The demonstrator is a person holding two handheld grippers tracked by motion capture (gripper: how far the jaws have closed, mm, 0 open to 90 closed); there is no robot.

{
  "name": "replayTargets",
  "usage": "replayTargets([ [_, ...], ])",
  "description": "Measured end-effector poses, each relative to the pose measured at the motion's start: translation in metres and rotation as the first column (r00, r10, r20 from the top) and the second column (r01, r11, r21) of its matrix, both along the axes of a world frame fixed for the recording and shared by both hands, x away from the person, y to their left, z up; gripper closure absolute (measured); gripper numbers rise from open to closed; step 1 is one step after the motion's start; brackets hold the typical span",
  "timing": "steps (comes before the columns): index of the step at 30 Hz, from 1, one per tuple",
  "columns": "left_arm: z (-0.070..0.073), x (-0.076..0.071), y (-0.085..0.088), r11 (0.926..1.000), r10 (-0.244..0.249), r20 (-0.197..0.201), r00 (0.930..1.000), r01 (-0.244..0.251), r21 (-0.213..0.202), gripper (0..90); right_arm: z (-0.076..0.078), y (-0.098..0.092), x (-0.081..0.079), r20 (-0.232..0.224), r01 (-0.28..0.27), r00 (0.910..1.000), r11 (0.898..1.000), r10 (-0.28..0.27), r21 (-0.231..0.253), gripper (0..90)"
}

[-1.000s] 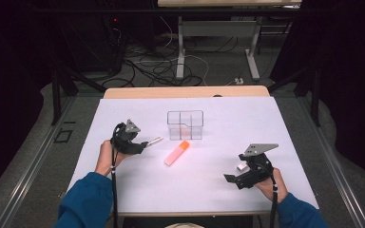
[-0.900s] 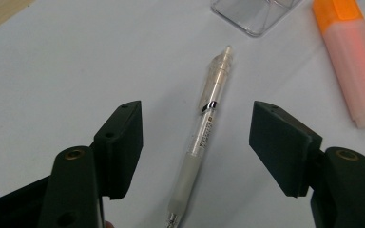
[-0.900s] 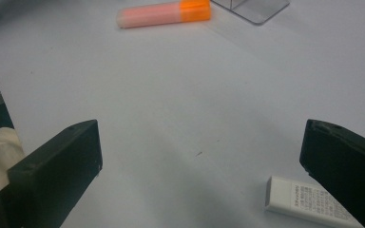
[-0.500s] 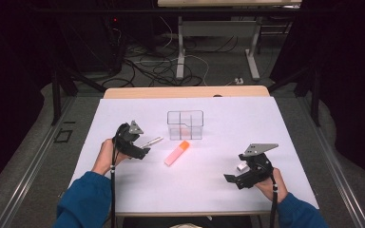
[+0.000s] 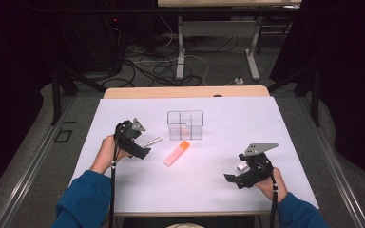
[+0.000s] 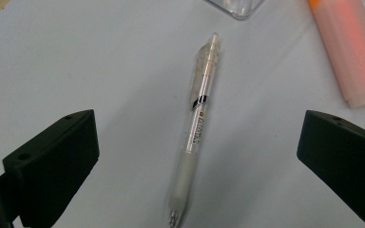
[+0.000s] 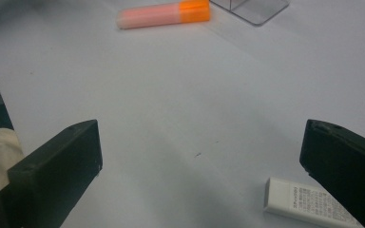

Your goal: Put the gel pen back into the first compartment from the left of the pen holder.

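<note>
A clear pen (image 6: 197, 123) lies flat on the white sheet, between the wide-apart jaws of my left gripper (image 6: 198, 118), which touch nothing. Those jaws have just been opening. From above, the left gripper (image 5: 142, 145) sits at the table's left with the pen (image 5: 152, 141) pointing away to its right. An orange highlighter (image 5: 177, 153) (image 6: 354, 52) lies just beyond, near a clear compartment box (image 5: 185, 125). My right gripper (image 5: 235, 172) (image 7: 202, 128) rests open at the right, with a white eraser (image 7: 309, 202) (image 5: 241, 166) beside its right jaw.
The white sheet (image 5: 209, 190) covers most of the wooden table, whose bare edge (image 5: 185, 91) shows at the back. Beyond that edge are cables and desk legs on the dark floor. The person's blue sleeves come in at the bottom corners.
The left gripper's jaws have spread wider around the pen, which stays where it lay. The right gripper has not moved.
</note>
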State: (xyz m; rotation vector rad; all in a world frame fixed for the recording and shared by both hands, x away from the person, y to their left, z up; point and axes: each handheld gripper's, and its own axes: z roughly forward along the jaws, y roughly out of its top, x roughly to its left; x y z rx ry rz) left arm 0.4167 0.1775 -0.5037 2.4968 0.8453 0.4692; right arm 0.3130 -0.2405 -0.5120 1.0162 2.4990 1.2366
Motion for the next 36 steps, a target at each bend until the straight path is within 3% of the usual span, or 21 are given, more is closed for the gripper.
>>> replayTargets([
  [5, -0.003, 0.003, -0.005, 0.9993, -0.017, -0.007, 0.9998, 0.017, 0.033, 0.4, 0.000, -0.001, 0.001, -0.010, 0.007, 0.9999, 1.000, -0.007, -0.002, 0.0],
  [7, -0.004, 0.003, -0.006, 0.9983, -0.038, 0.003, 0.9993, 0.038, 0.046, 10.1, 0.000, 0.001, 0.002, -0.006, 0.012, 0.9999, 1.000, -0.012, 0.002, 0.0],
  [14, -0.003, 0.009, -0.010, 0.9947, -0.070, -0.043, 0.9966, 0.073, 0.073, 33.1, 0.000, 0.001, 0.002, -0.011, 0.010, 0.9999, 1.000, -0.010, 0.001, 0.0],
  [18, -0.006, 0.015, -0.010, 0.9949, -0.075, -0.066, 0.9950, 0.079, 0.062, 42.3, 0.000, 0.001, 0.002, -0.015, 0.000, 0.9999, 1.000, 0.000, -0.005, 0.0],
  [24, -0.011, 0.026, -0.007, 0.9904, -0.083, -0.137, 0.9872, 0.097, 0.099, 53.4, -0.001, 0.002, 0.003, -0.011, 0.004, 0.9999, 1.000, -0.004, -0.009, 0.0],
  [36, -0.020, 0.040, -0.013, 0.9839, -0.096, -0.213, 0.9723, 0.125, 0.128, 66.8, -0.001, 0.002, 0.003, -0.013, -0.005, 0.9999, 1.000, 0.005, -0.012, 0.0],
])
